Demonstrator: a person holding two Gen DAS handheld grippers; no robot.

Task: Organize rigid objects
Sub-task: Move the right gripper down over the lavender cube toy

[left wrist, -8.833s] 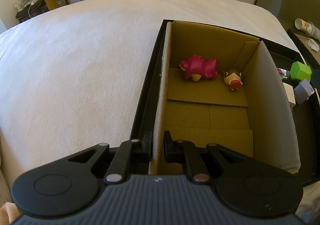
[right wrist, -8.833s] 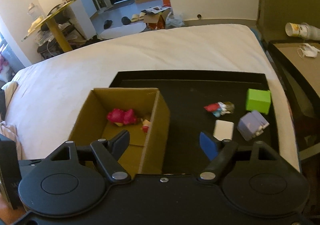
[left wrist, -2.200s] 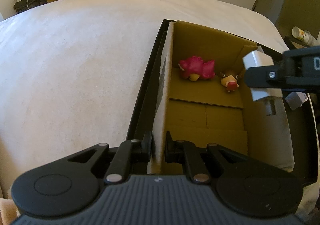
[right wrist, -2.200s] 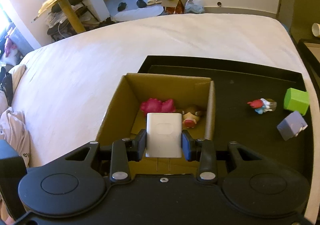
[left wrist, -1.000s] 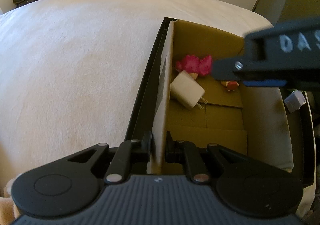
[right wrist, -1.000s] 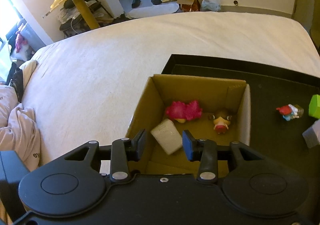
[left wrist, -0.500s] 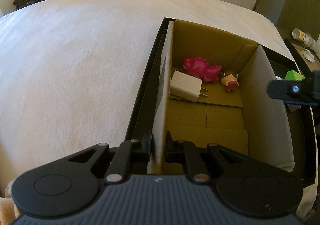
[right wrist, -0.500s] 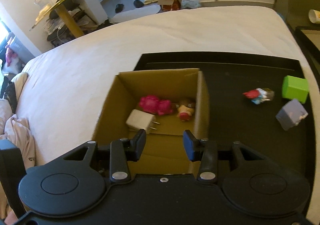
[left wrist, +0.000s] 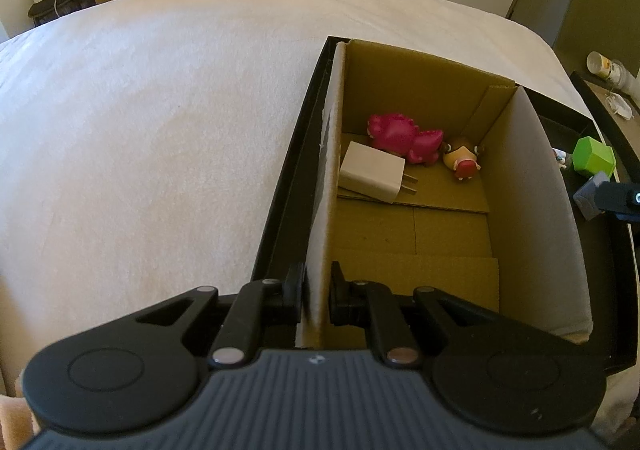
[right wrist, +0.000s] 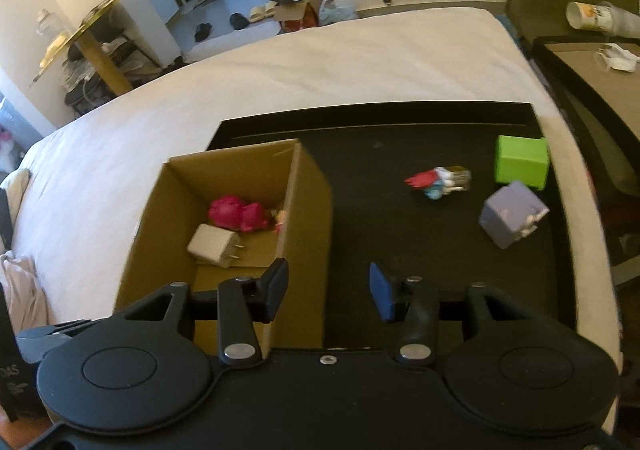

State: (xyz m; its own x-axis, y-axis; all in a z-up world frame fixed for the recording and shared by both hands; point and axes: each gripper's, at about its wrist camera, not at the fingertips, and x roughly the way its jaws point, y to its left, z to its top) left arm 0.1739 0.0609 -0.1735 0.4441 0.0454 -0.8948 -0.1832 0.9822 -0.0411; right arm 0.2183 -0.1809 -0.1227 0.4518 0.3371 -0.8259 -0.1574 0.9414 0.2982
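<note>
The left gripper clamps the near left wall of the open brown cardboard box, jaws narrow on the cardboard edge. The box stands at the left end of a black rectangular tray on a white bed. Inside the box, toward its far end, lie a white plug-in charger block (prongs pointing right), a magenta toy figure and a small tan-and-red figurine. The right gripper hovers over the tray just right of the box, its jaws opening with nothing between them. On the tray to the right rest a red-and-blue figurine, a green cube and a lavender cube.
</note>
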